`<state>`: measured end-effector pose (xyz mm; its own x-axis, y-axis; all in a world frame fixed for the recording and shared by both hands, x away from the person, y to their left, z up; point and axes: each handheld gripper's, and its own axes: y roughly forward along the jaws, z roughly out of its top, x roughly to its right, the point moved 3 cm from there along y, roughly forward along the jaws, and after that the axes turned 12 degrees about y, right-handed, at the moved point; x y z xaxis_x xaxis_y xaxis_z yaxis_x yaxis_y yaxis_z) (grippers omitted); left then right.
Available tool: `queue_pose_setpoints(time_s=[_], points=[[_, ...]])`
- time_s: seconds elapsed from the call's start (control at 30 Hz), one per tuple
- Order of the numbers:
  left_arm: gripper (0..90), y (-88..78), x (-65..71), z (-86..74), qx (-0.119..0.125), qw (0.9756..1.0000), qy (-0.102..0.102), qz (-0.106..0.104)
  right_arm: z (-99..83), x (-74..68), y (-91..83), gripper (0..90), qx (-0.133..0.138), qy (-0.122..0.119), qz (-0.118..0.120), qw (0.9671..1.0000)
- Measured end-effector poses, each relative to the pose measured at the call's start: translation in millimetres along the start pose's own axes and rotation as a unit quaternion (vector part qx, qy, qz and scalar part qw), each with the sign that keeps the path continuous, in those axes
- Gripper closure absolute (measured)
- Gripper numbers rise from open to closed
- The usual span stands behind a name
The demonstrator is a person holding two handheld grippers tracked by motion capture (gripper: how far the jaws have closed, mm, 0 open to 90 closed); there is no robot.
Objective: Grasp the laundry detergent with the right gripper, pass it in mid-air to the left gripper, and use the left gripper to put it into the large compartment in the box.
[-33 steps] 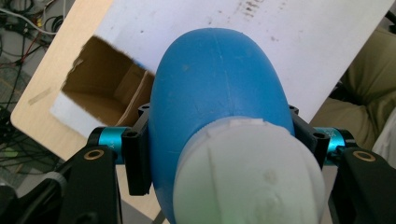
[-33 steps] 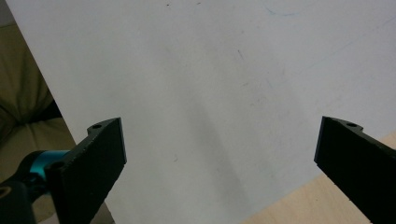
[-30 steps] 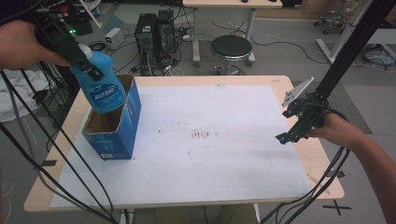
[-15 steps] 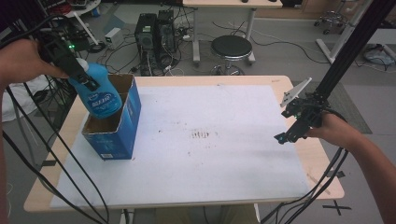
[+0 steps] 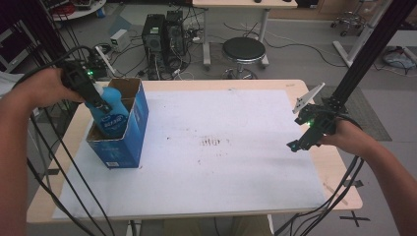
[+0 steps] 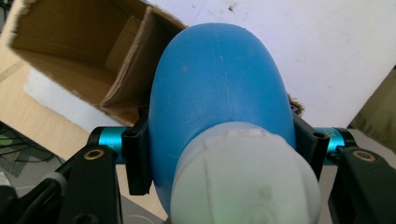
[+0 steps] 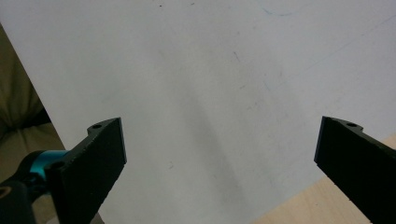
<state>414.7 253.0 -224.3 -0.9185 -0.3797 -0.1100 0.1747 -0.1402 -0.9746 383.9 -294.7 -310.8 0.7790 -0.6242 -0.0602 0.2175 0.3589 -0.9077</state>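
Observation:
A blue bottle [image 5: 111,117] with a white cap [image 6: 243,182] hangs partly inside an open blue cardboard box [image 5: 129,133] at the table's left side. My left gripper [image 5: 97,102] is shut on the bottle just below the cap. In the left gripper view both pads press the bottle [image 6: 219,88] from the sides, and the box's brown inside [image 6: 74,51] lies beyond it. My right gripper [image 5: 296,145] hovers over the right part of the white sheet [image 5: 221,167]. In the right gripper view its jaws [image 7: 219,154] stand wide open, holding nothing.
The white sheet covers most of the wooden table [image 5: 339,196]. A black frame post [image 5: 366,54] rises at the right behind my right hand. Cables hang off the left and right front edges. Beyond the table stand a stool [image 5: 243,49] and computer towers [image 5: 162,32].
My left gripper has sunk with the blue bottle, from above the box down into its open top. The right gripper has stayed in place.

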Motion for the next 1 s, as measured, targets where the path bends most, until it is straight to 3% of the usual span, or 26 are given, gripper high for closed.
queue_pose_setpoints(time_s=[0.43,1.0], points=[[37.7,53.0,-0.6,-5.9,-0.019,0.9997,0.005,-0.012,-1.0,0.1,6.6,1.1,-0.006,0.000,0.003,1.0000],[37.6,84.4,-5.0,-14.6,-0.041,0.9986,0.006,-0.033,-3.1,1.9,13.7,1.2,-0.012,0.004,0.007,0.9999]])
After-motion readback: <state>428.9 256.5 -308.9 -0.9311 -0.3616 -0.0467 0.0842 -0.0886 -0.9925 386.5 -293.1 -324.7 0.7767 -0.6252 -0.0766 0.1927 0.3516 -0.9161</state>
